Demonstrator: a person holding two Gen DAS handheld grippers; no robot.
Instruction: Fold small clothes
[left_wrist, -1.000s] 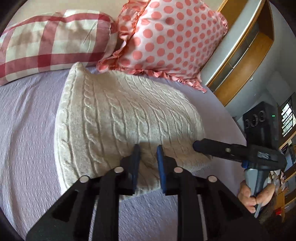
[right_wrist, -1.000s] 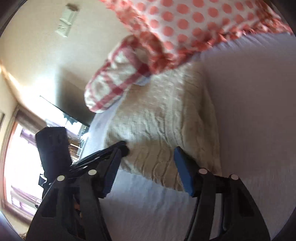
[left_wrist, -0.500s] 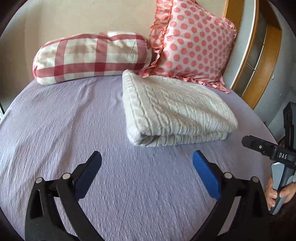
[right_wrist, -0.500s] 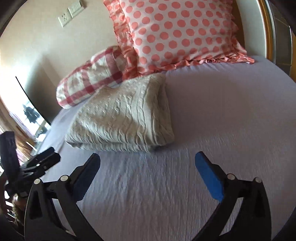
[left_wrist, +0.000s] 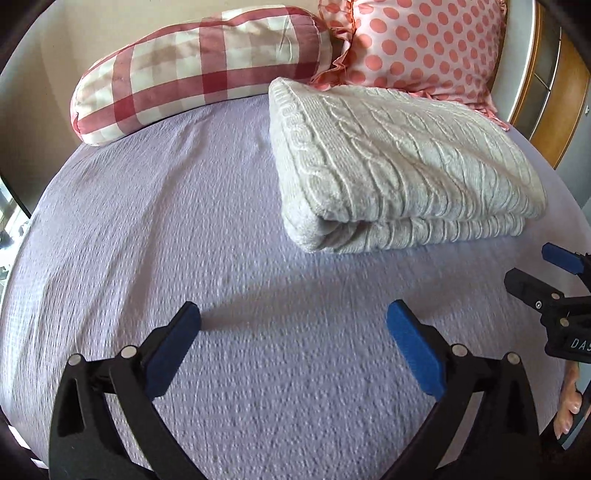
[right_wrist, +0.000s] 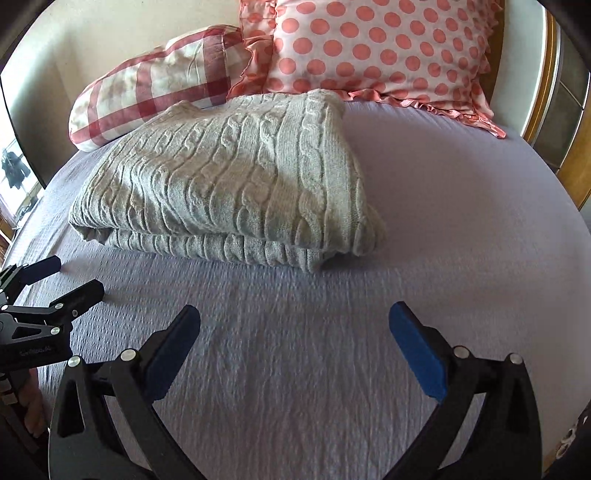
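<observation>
Jaws of both the left gripper (left_wrist: 293, 332) and the right gripper (right_wrist: 294, 332) stand wide, holding nothing. The folded sweater (left_wrist: 399, 162) lies ahead of both, apart, on the bedsheet (left_wrist: 166, 229). Folding appears complete; next move: inspect or fetch another garment.

Bright daylight enters from the left. Fisheye lenses curve both views, with dark corners. The bedsheet (left_wrist: 184, 221) shows slight blur.
</observation>
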